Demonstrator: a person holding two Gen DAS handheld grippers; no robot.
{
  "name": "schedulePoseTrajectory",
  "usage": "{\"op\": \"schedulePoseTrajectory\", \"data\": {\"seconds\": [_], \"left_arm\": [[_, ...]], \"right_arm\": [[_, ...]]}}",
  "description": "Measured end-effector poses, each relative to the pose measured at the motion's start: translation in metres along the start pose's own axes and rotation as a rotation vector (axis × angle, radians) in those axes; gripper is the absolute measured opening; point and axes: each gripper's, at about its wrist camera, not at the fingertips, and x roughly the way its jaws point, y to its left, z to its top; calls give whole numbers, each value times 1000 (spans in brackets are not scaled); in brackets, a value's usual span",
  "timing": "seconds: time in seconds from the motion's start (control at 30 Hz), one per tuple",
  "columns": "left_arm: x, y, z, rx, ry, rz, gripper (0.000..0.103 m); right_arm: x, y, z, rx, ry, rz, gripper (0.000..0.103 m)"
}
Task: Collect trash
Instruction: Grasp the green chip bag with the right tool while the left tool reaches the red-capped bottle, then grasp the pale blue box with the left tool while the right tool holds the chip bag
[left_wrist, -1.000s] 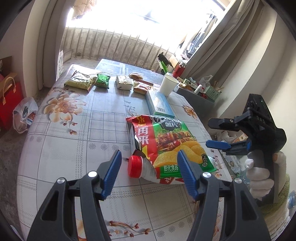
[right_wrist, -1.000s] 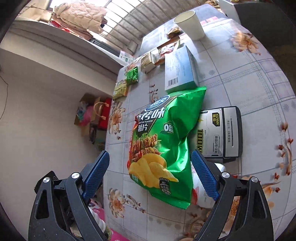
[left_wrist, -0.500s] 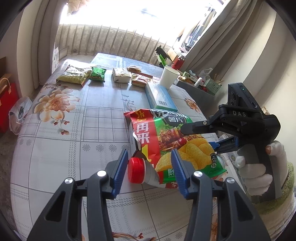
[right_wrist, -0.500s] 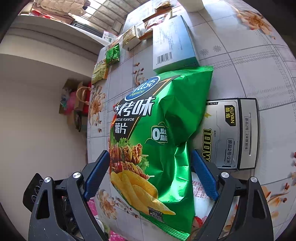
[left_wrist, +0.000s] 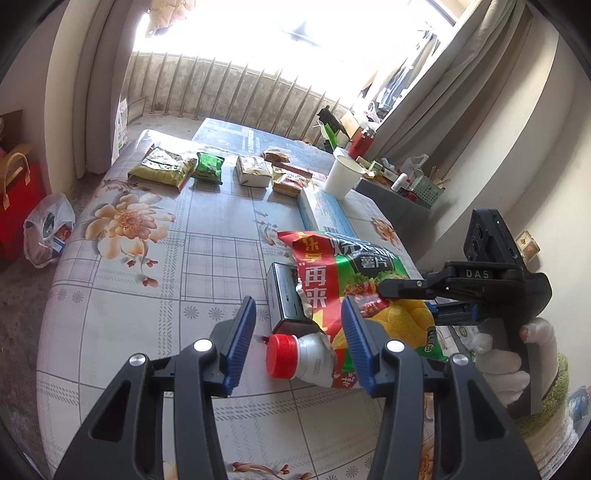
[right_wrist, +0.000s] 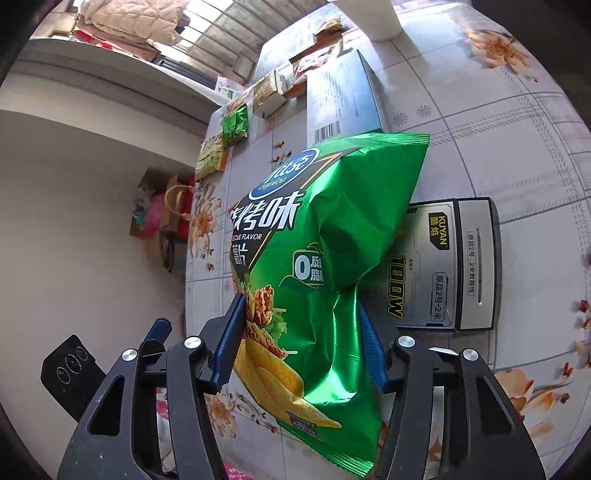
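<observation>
While the left claw (left_wrist: 298, 341) stays spread around the bottle (left_wrist: 295, 357), the right claw (right_wrist: 301, 341) has closed in, squeezing the chip bag (right_wrist: 317, 258).

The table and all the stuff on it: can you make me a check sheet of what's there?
Surface: table under a flowered, checked cloth.
Job's things: green chip bag lying over a red-capped bottle.
Clutter: grey box, blue box, paper cup, snack packets.
Grippers: left gripper open around the bottle; right gripper closing on the bag.
Cables: nothing seen.
Surroundings: curtains, red bag on the floor.
</observation>
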Motion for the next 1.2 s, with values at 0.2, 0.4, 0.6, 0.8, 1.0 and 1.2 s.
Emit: {"op": "schedulePoseTrajectory", "data": {"seconds": [0.2,0.4,0.6,0.8,1.0,1.2], "left_arm": [[0,-10,31,13,18,-7,57],[45,-46,68,84,132,-22,83],[138,-78,104,97,289,46,86],[222,-95,125,115,369,183,86],[278,-96,132,124,406,298,86],[309,-84,124,83,501,335,86]], "right_arm": [[-47,-20,-10,25,-114,60,52],[-110,-54,-29,48,-264,73,52],[-141,-84,-45,57,-317,59,52],[-135,-92,-53,31,-328,-30,53],[-127,-96,-51,-10,-337,-102,53],[-119,-97,-48,-37,-331,-142,53]]}}
